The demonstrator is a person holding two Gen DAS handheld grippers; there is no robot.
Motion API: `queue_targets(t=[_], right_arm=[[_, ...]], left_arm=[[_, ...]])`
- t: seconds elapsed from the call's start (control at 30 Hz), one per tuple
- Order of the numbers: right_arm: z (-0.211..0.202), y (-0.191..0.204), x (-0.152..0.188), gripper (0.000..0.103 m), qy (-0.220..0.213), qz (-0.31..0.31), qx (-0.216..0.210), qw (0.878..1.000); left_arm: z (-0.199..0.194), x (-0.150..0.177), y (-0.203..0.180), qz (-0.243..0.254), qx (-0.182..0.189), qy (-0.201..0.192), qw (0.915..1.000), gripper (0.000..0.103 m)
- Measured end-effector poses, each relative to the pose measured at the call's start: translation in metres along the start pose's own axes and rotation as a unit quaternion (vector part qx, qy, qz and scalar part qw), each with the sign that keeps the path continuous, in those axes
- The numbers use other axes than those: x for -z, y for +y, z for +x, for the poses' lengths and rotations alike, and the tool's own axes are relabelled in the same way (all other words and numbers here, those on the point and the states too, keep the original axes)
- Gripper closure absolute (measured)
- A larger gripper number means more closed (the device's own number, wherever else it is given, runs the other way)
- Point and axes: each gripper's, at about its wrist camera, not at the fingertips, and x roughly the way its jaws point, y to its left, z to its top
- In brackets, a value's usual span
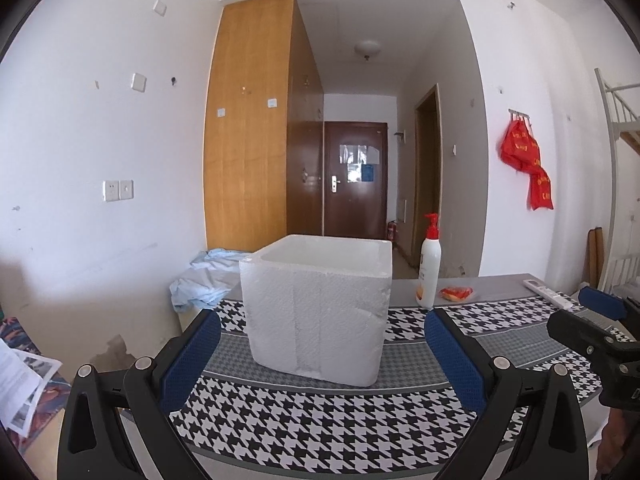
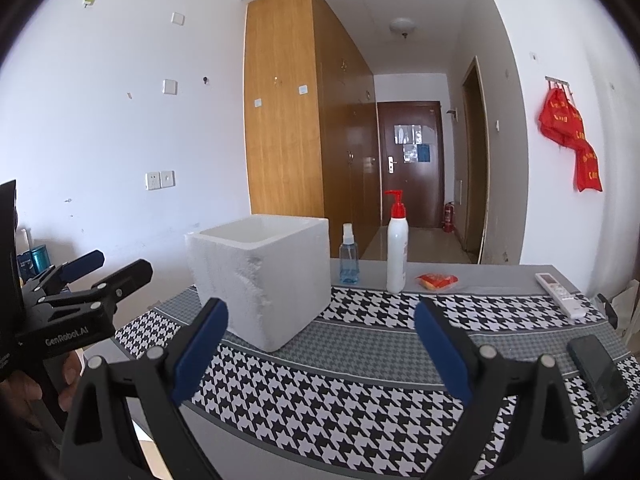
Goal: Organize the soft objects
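A white foam box (image 1: 320, 312) sits on black-and-white houndstooth cloth (image 1: 320, 416), by a white bottle (image 2: 397, 256) with red pump, a clear blue sprayer (image 2: 349, 260) and a red packet (image 2: 437, 281).

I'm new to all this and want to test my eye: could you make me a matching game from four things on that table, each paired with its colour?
Things:
1. foam box
2. spray bottle
3. pump bottle
4. phone

Colours:
A. white with a red top
B. black
C. all white
D. clear with blue liquid

Pairs: 1-C, 2-D, 3-A, 4-B
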Motion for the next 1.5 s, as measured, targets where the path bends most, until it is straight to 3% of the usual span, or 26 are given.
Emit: queue_targets(t=[0.9, 1.5], right_arm=[[-0.021, 0.010, 0.003, 0.007, -0.018, -0.002, 0.002, 1.000], [-0.026, 0.014, 0.022, 0.007, -0.023, -0.001, 0.027, 0.999]], left_arm=[[-0.028, 0.002, 0.001, -0.002, -0.006, -0.017, 0.9998, 0.001], [-0.032, 0.019, 0.002, 0.008, -0.024, -0.019, 0.9995, 0.001]])
